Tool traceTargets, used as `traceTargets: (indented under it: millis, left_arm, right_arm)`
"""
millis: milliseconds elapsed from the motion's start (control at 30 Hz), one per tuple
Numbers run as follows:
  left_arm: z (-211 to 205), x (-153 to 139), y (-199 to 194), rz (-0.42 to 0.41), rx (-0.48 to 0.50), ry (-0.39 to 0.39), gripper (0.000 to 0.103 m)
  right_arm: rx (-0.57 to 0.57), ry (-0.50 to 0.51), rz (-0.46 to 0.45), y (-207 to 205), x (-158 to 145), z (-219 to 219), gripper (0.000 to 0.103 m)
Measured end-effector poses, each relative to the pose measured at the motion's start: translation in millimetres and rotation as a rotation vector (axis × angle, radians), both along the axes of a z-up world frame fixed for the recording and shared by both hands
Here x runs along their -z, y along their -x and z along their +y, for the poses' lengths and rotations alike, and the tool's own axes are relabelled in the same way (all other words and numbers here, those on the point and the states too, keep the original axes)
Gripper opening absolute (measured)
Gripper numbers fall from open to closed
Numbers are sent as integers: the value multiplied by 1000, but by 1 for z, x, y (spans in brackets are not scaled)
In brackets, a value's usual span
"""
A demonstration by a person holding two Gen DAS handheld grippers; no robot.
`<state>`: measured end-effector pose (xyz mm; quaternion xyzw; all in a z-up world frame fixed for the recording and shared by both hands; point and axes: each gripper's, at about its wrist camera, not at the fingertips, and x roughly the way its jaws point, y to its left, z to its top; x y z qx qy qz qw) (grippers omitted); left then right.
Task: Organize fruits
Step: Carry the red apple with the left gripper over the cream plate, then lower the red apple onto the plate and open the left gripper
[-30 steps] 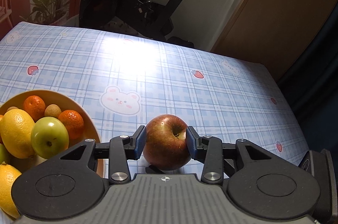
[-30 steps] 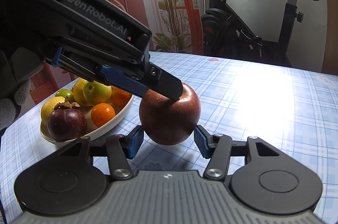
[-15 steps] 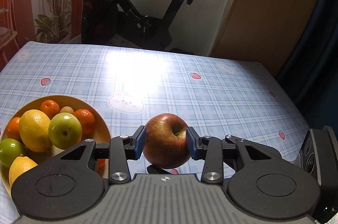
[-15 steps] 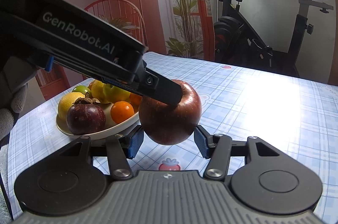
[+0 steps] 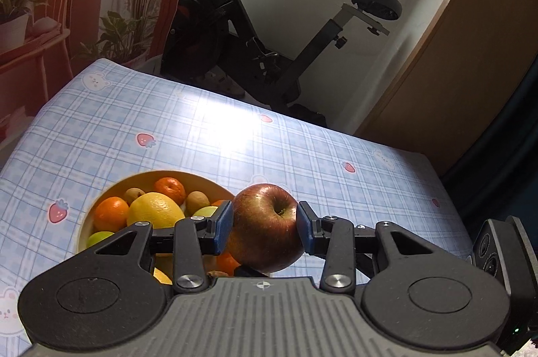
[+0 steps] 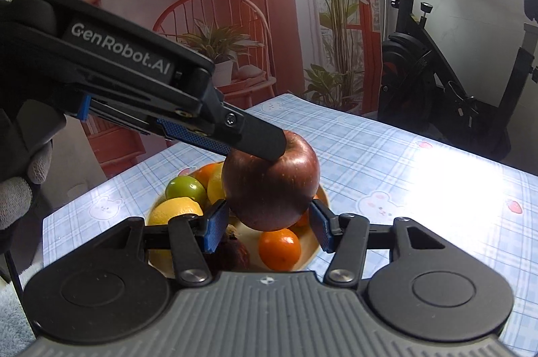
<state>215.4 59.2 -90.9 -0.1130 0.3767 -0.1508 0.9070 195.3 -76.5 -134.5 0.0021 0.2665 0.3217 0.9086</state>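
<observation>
1. Blue-checked cloth with strawberry and bunny prints covers the surface; a black exercise bike stands behind it.
2. Left tongs are clenched on a glossy red apple, one blue pad on each flank. In the right wrist view one of their fingers lies across the apple's crown.
3. Right tongs bracket the same apple from below. Their pads sit close to its sides, but I cannot tell whether they press or only guard it.
4. Compared with a second ago, the apple has left the surface and now hangs over the shallow yellow bowl of oranges, lemons and green fruit. Then the bowl lay off to the left; now it sits directly beneath and behind the apple.
5. Both tongs have risen and travelled together, with jaw widths unchanged.
6. My judgement: the carry is nearly finished. What remains is lowering the apple into a gap among the piled fruit and letting go.
</observation>
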Motion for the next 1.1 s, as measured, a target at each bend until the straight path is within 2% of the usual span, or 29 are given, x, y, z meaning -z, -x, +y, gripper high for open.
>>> traceTargets:
  millis: [300, 667, 1100]
  left_arm:
    - [30, 0, -2, 45, -35, 14, 43]
    - [55, 15, -8, 101, -45, 102, 43]
    - [56, 21, -6, 116, -56, 86, 43]
  right_arm:
    - [-69, 53, 23, -14, 5, 41, 56]
    - [-87, 104, 42, -14, 15, 56, 56]
    - [-94, 150, 51, -8, 14, 57, 57]
